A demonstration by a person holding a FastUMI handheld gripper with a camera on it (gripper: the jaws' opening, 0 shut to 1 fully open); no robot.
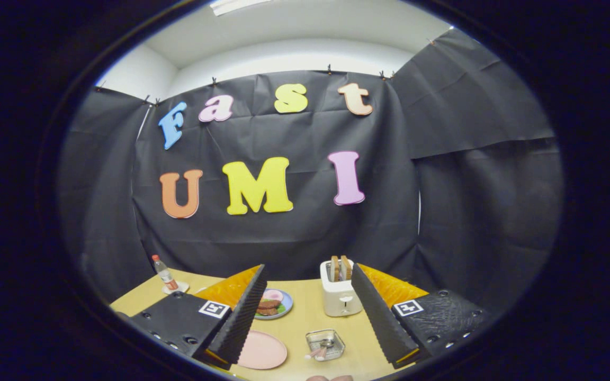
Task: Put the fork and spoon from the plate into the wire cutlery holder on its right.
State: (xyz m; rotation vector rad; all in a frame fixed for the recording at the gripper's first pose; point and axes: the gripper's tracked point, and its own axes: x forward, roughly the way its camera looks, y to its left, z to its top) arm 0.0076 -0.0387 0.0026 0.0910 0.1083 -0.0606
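Claw [305,317] released: two ribbed black fingers [244,317] spread wide, nothing between the pads, held above the counter [305,309].

Holder [325,344]: small wire basket on the counter, between the fingers and nearer the right one. Inside it lie utensils; a pinkish handle sticks out over its left rim, long axis running roughly left to right, handle end pointing toward the plate. Whether this is fork or spoon, and whether both are in there, cannot tell at this size.

Plate [262,350]: one pink plate, just left of the holder, its left edge hidden behind the left finger. The visible part is bare.

Other items, one each:
- White toaster [341,296] beyond the holder, upright, two slices in its slots, close to the right finger's tip.
- Blue plate [277,304] with food, beyond the pink one, partly behind the left finger.
- Bottle [164,275], red cap, upright at the far left of the counter, well apart from the rest.
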